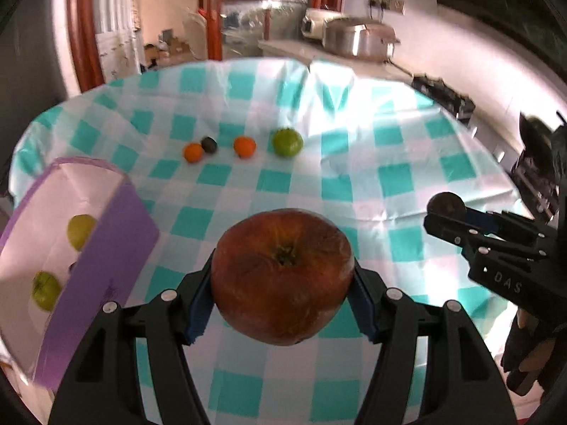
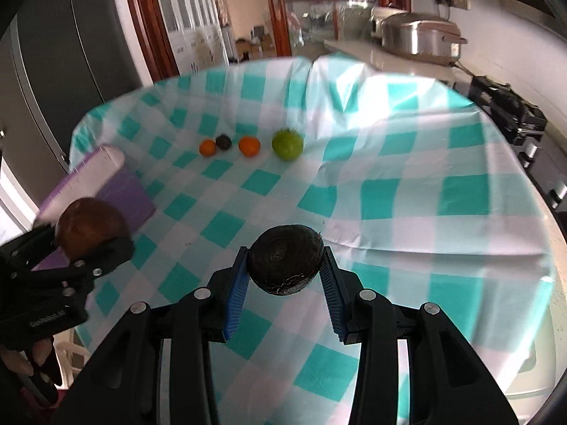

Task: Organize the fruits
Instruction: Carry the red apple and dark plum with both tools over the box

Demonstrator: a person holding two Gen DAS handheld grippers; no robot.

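The left gripper (image 1: 283,283) has its blue-padded fingers (image 1: 198,304) pressed against both sides of a large reddish-brown apple (image 1: 281,276), which hangs clear above the checked cloth (image 1: 389,177) on the counter. The right gripper (image 2: 283,276) is closed almost fully on a small dark round fruit (image 2: 285,269), its pads touching each flank; what kind of fruit it is I cannot tell, since its skin is nearly black and rough. Each gripper shows at the edge of the other's view, with its fruit between the fingers.

Farther back on the cloth lies a row of loose fruit: a small orange (image 1: 193,152), a little dark fruit (image 1: 209,145) just beside it, a second orange (image 1: 244,146), and a green apple (image 1: 287,142) to the right of those. At the left stands a purple box (image 1: 117,248) with a pale inside, open at the top; two yellow-green fruits (image 1: 81,230) lie in it, one nearer the front (image 1: 46,290).
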